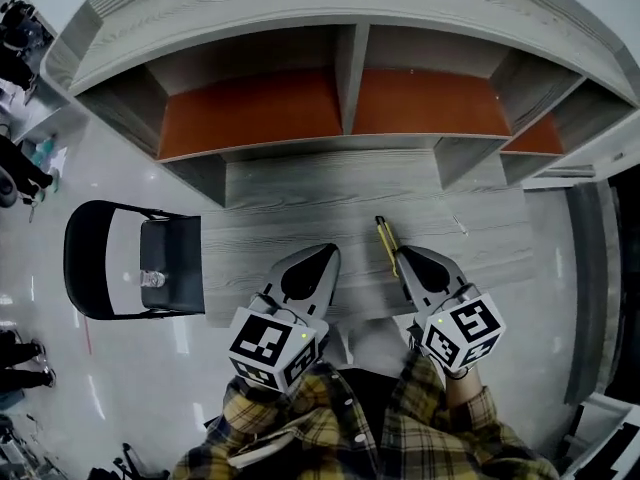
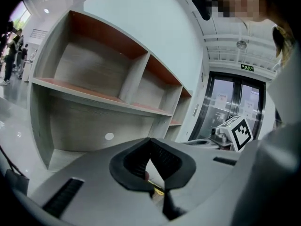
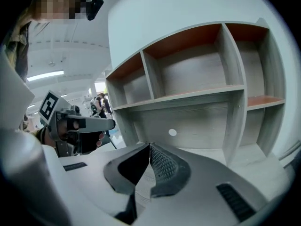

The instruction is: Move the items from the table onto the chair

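A slim yellow-and-black stick, like a pen (image 1: 386, 243), lies on the grey wood table (image 1: 300, 193), just left of my right gripper's tip. A small pale stick (image 1: 458, 225) lies farther right on the table. My left gripper (image 1: 330, 252) and right gripper (image 1: 406, 254) hover side by side over the table's near edge, both shut and holding nothing. The left gripper (image 2: 150, 140) shows a sliver of the yellow pen (image 2: 158, 189) below its jaws. The right gripper (image 3: 150, 146) points toward the shelves. A black chair (image 1: 92, 258) at the left carries a small clear bottle (image 1: 152, 279).
Open shelf compartments with orange floors (image 1: 255, 113) rise behind the table. The chair stands on a glossy floor (image 1: 130, 183) off the table's left end. People stand far to the left (image 1: 18, 173). The person's plaid sleeves (image 1: 440, 428) fill the bottom of the head view.
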Motion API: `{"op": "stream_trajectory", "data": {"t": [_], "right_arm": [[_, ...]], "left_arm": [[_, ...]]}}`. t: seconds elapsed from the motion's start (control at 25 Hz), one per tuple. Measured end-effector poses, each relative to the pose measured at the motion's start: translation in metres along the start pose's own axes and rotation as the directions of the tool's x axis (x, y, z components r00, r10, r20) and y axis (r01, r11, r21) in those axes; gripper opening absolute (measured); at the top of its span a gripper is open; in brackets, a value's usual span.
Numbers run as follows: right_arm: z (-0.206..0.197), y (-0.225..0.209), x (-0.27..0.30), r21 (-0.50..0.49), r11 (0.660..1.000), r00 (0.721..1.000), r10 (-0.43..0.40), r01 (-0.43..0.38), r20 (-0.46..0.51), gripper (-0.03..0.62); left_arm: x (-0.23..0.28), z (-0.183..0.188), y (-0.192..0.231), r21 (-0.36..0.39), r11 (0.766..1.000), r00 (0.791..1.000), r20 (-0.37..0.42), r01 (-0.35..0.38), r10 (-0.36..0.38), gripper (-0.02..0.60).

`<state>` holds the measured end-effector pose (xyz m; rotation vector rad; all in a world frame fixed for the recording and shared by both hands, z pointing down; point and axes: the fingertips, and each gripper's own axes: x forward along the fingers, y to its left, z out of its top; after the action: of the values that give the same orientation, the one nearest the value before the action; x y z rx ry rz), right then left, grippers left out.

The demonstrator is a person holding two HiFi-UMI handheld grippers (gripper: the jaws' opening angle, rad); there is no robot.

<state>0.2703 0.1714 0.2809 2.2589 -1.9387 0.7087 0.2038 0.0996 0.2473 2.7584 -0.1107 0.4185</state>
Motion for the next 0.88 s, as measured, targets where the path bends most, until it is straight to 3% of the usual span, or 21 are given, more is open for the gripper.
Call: {"op": "stream_trajectory", "data": {"t": [0.2,0.68,0.88], "right_arm": [[-0.019,-0.008,-0.001,0.027,0.999,0.998,-0.032,0.033,-0.053,0.018],[-0.049,-0.029,0.02,0.028,0.999,0.987,0.03,-0.026,-0.156,0.021],[-0.067,-0.042,0.023,0.059,0.998,0.983,0.019,-0.008,-0.183,0.023]], "left_arm": [[0.007,-0.01,0.004,-0.018,1.0,0.999,-0.034,0.018,-0.019,0.005],[0.005,-0.025,0.014,-0.061,0.994,0.994,-0.054,-0.095,0.091,0.005],[0.003,-0.03,0.012,-0.061,0.991,0.991,-0.058,-0.123,0.12,0.005]]}}
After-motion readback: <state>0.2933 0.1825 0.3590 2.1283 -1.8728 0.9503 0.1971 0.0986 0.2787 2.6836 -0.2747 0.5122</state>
